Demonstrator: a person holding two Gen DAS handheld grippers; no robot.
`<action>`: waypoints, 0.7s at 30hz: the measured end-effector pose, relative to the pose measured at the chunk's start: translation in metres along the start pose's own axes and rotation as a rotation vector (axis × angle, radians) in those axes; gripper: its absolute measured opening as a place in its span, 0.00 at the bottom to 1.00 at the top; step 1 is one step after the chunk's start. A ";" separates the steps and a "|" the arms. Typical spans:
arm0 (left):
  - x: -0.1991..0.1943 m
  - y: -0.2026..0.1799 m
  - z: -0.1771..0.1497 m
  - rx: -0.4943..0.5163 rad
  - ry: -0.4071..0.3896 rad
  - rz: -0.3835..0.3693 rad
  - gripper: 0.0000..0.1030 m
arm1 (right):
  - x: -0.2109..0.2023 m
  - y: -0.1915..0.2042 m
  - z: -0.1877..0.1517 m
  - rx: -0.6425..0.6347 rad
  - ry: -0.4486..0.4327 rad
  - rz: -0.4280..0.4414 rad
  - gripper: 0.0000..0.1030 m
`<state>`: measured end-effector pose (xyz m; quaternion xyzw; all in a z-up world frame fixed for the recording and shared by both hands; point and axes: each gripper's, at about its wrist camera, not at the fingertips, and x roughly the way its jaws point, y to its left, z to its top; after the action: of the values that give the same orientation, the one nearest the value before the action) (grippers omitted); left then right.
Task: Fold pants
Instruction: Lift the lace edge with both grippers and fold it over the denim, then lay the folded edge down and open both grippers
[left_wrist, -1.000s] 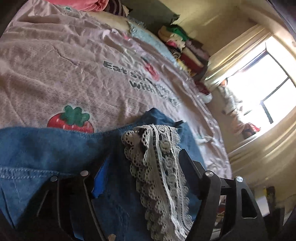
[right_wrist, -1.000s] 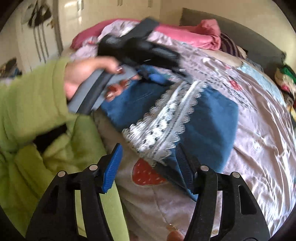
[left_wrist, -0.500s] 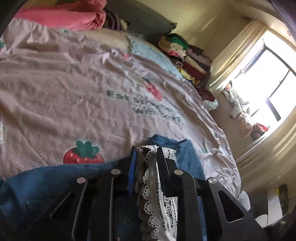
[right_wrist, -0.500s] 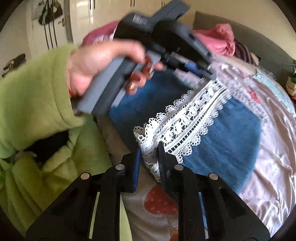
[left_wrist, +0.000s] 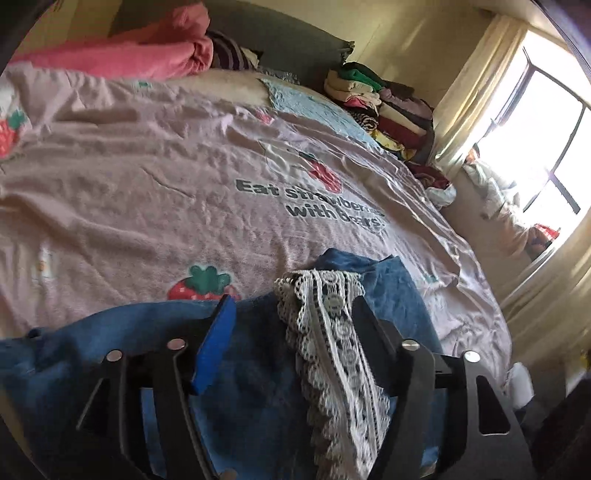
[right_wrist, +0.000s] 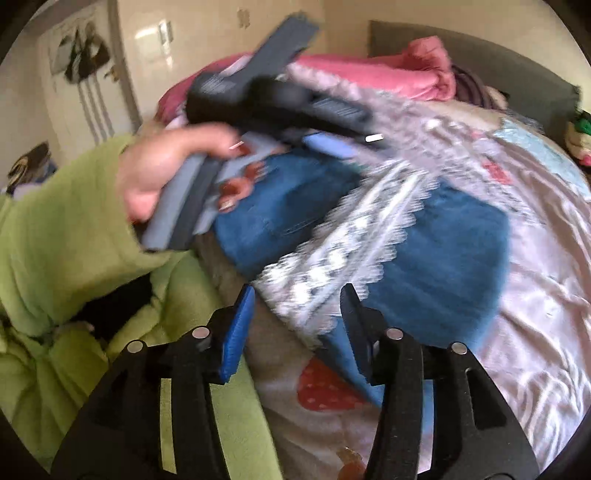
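Observation:
Blue denim pants (left_wrist: 251, 373) with a white lace trim (left_wrist: 332, 332) lie folded on the pink strawberry bedspread (left_wrist: 155, 206). My left gripper (left_wrist: 291, 314) hovers over them with its jaws opening. The lace strip runs between the fingers, close to the black right one, and the pads do not press on it. In the right wrist view the pants (right_wrist: 450, 251) and the lace trim (right_wrist: 351, 236) are blurred. My right gripper (right_wrist: 297, 302) is at the near end of the lace, jaws opening, pads off the cloth. A hand (right_wrist: 159, 177) in a green sleeve holds the left gripper's handle above the denim.
A rolled pink blanket (left_wrist: 147, 55) and a grey headboard (left_wrist: 295, 40) lie at the far end of the bed. Stacked folded clothes (left_wrist: 384, 107) sit by the bright window (left_wrist: 535, 147). The person's green clothing (right_wrist: 74, 332) fills the near left, with cupboard doors (right_wrist: 147, 55) behind.
Half a second ago both grippers were closed on the lace trim. Now both have spread their jaws and let it go. The left gripper has lifted a little.

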<state>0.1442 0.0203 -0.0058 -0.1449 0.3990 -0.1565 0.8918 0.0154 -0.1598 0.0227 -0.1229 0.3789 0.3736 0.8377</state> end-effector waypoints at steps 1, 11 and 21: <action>-0.006 -0.002 -0.002 0.009 -0.006 0.012 0.78 | -0.005 -0.006 0.000 0.024 -0.009 -0.021 0.46; -0.054 -0.037 -0.028 0.161 -0.035 0.117 0.95 | -0.036 -0.061 -0.013 0.225 -0.073 -0.188 0.53; -0.057 -0.078 -0.083 0.274 0.052 0.047 0.56 | -0.008 -0.051 -0.023 0.147 0.037 -0.114 0.28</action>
<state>0.0332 -0.0388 0.0089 -0.0083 0.4003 -0.1925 0.8959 0.0362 -0.2106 0.0088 -0.0895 0.4133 0.2943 0.8571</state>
